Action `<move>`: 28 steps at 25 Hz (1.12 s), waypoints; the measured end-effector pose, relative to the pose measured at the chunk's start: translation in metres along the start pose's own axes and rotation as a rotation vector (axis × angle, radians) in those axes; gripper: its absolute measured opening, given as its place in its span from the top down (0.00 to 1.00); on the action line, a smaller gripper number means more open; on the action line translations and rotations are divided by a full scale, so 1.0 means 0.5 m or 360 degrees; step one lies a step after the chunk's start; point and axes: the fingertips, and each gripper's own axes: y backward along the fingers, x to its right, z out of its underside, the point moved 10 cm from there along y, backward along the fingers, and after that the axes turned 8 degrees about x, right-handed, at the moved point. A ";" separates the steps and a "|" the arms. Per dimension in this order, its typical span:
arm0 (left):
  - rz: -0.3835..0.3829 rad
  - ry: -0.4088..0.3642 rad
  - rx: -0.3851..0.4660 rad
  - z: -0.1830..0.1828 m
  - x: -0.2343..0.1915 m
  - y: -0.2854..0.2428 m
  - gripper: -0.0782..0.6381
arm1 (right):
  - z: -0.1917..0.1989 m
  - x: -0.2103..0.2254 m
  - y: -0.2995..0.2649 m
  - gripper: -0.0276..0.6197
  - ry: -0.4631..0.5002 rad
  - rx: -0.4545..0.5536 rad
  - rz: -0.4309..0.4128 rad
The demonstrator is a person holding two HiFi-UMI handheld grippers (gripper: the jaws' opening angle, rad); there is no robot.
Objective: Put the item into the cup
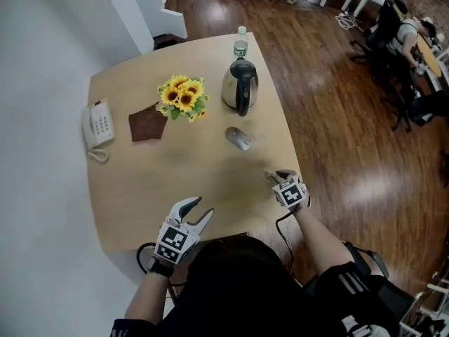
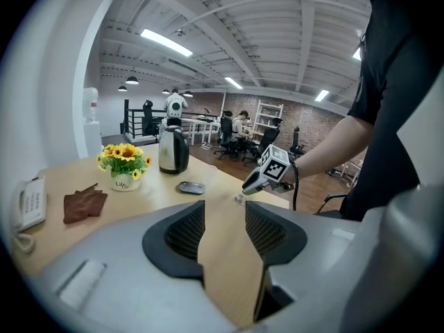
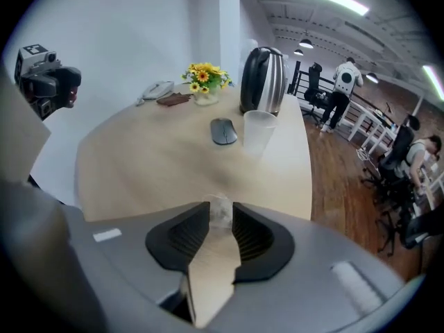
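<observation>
Clear cup [image 3: 259, 132] upright near kettle [image 3: 263, 80], sunflowers [image 1: 184, 95] in white pot [image 2: 124, 182]

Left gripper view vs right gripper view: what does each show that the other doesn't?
Left gripper view only: the right gripper, seen from outside. Right gripper view only: the clear cup beside the mouse, and the left gripper. Both: kettle, sunflowers, phone, brown cloth, mouse, and the small clear item at the right gripper's tips.

Left grey gripper [image 1: 201, 208] at light wooden table's [image 1: 133, 181] near edge, jaws apart, empty; right grey gripper [image 1: 277, 175] by its right edge, jaws apart.
</observation>
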 end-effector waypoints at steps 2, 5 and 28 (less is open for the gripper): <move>-0.0004 0.0006 -0.0006 0.000 -0.002 0.002 0.64 | 0.006 0.009 -0.011 0.78 -0.0049 -0.0012 -0.0007; -0.0011 0.0011 -0.0014 0.002 -0.004 0.005 0.64 | 0.013 0.017 -0.024 0.78 -0.0110 -0.0026 -0.0034; -0.0089 0.0039 0.0025 0.001 -0.007 0.026 0.64 | -0.271 0.091 0.030 0.94 0.0148 0.0317 0.0037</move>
